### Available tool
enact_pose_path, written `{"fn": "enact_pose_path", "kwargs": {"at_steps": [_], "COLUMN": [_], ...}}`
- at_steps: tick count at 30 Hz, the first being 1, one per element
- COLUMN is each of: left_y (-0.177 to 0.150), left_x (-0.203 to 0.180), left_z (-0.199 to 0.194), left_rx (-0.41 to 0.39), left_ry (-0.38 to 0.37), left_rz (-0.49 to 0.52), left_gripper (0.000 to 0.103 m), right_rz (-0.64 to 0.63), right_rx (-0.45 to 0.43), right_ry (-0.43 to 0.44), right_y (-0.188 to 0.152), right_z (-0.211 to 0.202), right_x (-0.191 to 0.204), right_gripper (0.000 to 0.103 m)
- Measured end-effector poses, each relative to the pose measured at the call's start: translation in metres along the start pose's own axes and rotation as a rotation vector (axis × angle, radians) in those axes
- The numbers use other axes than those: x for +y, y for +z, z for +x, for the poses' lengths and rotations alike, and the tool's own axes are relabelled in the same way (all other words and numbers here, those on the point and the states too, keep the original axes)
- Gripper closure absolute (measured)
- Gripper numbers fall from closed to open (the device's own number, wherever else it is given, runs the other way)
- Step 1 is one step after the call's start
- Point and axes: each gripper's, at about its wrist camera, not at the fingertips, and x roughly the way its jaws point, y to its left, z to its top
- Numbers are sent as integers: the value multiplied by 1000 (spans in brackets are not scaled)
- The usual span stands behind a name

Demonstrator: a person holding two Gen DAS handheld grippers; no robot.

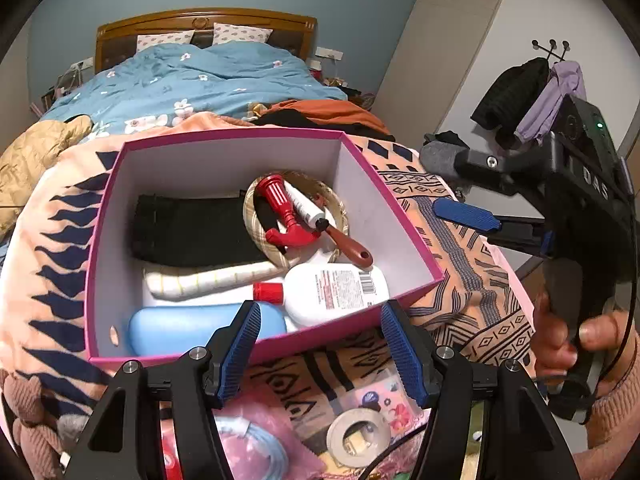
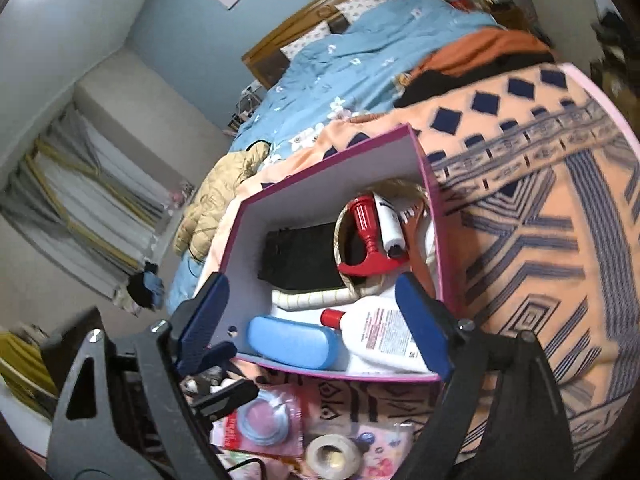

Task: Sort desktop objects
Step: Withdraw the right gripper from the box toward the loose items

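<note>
Left wrist view, your left gripper (image 1: 320, 344): its blue pads stood apart with nothing between them, hovering just above the near wall of the pink box (image 1: 68, 288).
Left wrist view, box contents: you had a red toy hammer (image 1: 286, 214), a white tube (image 1: 306, 206), a brown-handled tool (image 1: 348, 246), a woven ring (image 1: 256, 220), a black cloth (image 1: 192, 232), a striped white roll (image 1: 208, 280), a white bottle with a red cap (image 1: 336, 290) and a blue case (image 1: 188, 328) already lying inside.
Left wrist view, left to sort: a tape roll (image 1: 358, 438), a pink packet with a coiled blue cable (image 1: 256, 440) and a floral card (image 1: 380, 400) lay on the patterned blanket (image 1: 460, 288), below the box and outside it.
Left wrist view, your right gripper (image 1: 466, 216): one blue finger showed to the right of the box; from here you could not tell its opening.

Right wrist view, your right gripper (image 2: 316, 320): its fingers were spread wide and held nothing, poised over the box's near end, above the blue case (image 2: 292, 342) and white bottle (image 2: 376, 336).
Right wrist view, still outside: the tape roll (image 2: 332, 456) and pink packet (image 2: 260, 424) sat near the box's front wall.
Progress: by my reading you were well along, most items boxed, a few small ones remaining.
</note>
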Motion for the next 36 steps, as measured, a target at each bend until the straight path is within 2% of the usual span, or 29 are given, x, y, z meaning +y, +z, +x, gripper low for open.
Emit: {"fn": "enact_pose_path", "kwargs": {"at_steps": [4, 8, 19, 26, 36], "left_y": [-4, -8, -26, -43, -68], "left_x": [2, 7, 33, 50, 64], "left_z": [-7, -15, -31, -37, -34], "left_rx": [-4, -12, -5, 18, 67], "left_ry": [10, 20, 88, 127, 162], "left_rz": [-9, -26, -95, -129, -180], "left_gripper": [39, 39, 39, 39, 39], "right_rz": [68, 63, -104, -196, -231], "right_rx": [-1, -1, 20, 89, 202], "right_ry": [-1, 11, 24, 41, 65], "right_y": [1, 0, -19, -44, -72], "right_z": [-5, -9, -16, -8, 11], "right_x": [-9, -7, 23, 37, 42], "right_gripper": [16, 16, 16, 17, 17]}}
